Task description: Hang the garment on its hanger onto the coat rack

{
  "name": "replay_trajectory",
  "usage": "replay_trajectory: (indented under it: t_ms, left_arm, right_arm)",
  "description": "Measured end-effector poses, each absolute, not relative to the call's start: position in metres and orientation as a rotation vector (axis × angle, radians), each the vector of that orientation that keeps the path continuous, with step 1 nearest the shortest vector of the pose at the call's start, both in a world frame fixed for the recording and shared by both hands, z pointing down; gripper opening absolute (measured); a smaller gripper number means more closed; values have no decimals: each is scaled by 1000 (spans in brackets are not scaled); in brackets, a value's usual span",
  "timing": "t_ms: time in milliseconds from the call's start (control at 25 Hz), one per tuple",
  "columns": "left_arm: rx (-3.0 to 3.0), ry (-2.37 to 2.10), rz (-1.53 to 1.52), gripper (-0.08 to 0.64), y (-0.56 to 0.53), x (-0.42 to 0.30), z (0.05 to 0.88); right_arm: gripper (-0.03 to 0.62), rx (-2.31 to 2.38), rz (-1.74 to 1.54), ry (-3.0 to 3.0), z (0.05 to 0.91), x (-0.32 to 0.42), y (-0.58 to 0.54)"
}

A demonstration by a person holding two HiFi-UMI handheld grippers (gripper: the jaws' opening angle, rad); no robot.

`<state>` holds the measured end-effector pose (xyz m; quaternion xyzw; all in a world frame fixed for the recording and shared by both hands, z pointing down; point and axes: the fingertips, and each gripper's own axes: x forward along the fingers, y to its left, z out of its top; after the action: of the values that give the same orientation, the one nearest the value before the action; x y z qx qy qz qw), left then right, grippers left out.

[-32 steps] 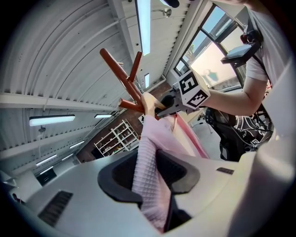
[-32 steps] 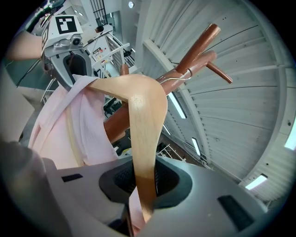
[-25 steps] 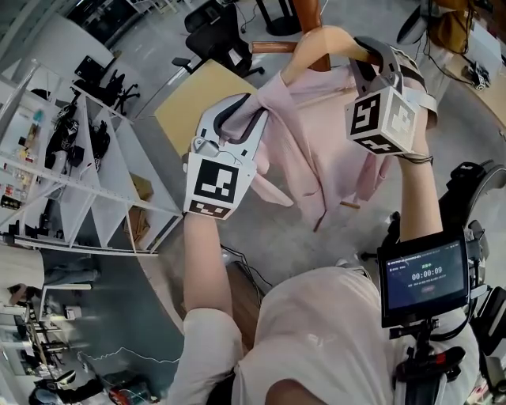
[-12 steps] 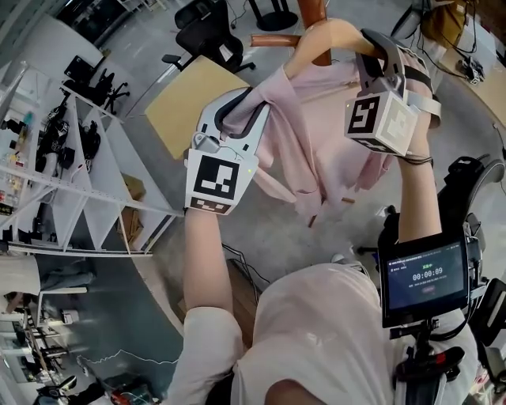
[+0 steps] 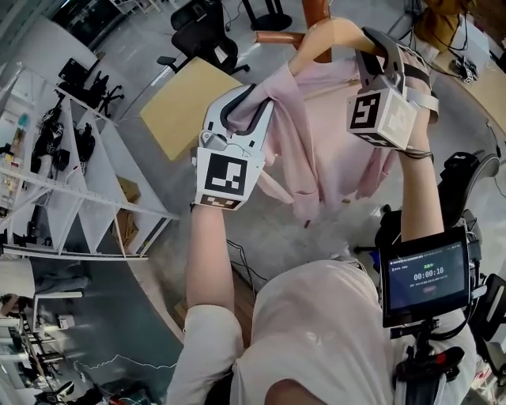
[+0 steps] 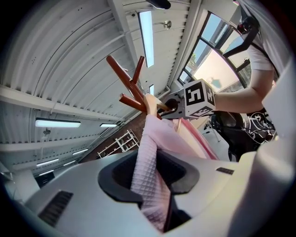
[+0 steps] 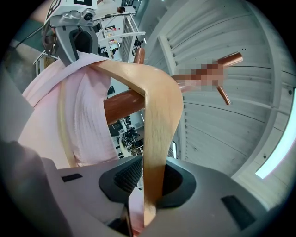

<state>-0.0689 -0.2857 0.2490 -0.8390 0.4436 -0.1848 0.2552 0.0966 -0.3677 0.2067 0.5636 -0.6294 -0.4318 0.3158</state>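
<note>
A pale pink garment [image 5: 316, 134] hangs on a light wooden hanger [image 5: 332, 33], held up in front of the red-brown coat rack [image 5: 315, 11]. My left gripper [image 5: 251, 107] is shut on the garment's left shoulder; the waffle-knit cloth [image 6: 147, 171] runs between its jaws. My right gripper [image 5: 371, 54] is shut on the hanger's right arm, and that wooden arm [image 7: 159, 120] passes between its jaws. A rack peg [image 7: 124, 104] crosses just behind the hanger. In the left gripper view, the rack's pegs [image 6: 132, 88] rise beyond the hanger's tip.
Below on the floor stand a tan table [image 5: 183, 107], black office chairs [image 5: 207, 35] and white shelving [image 5: 87, 182]. A screen [image 5: 427, 277] is mounted at the person's chest. Another desk with cables [image 5: 474, 75] is at the far right.
Both grippers have lifted the hanger and garment slightly up and toward the rack. Both grips are unchanged.
</note>
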Motion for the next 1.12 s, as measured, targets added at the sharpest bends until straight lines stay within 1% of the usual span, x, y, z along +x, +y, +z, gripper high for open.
replay_trajectory:
  t_ms: [320, 600, 800, 840, 920, 960, 1120]
  left_arm:
    - [-2314, 1159, -468, 127, -290, -53, 255]
    - [-2309, 1131, -516, 133, -290, -55, 253]
    - [-2322, 1122, -501, 152, -290, -55, 251]
    - [-2327, 1123, -499, 153, -290, -55, 251]
    - [-2330, 1127, -499, 155, -290, -56, 252]
    - [-2330, 1128, -498, 158, -289, -56, 252]
    - [-2338, 1117, -490, 171, -285, -58, 251]
  right_arm:
    - [75, 1425, -1115, -1699, 211, 109, -370]
    - [77, 1285, -964, -1969, 218, 113, -351]
    - [78, 1180, -879, -2086, 219, 112, -344]
    - [84, 1175, -860, -2103, 219, 113, -344]
    - [123, 1168, -842, -2122, 219, 115, -344]
    - [130, 1161, -840, -2126, 219, 115, -342]
    - [130, 1098, -852, -2193, 213, 112, -330]
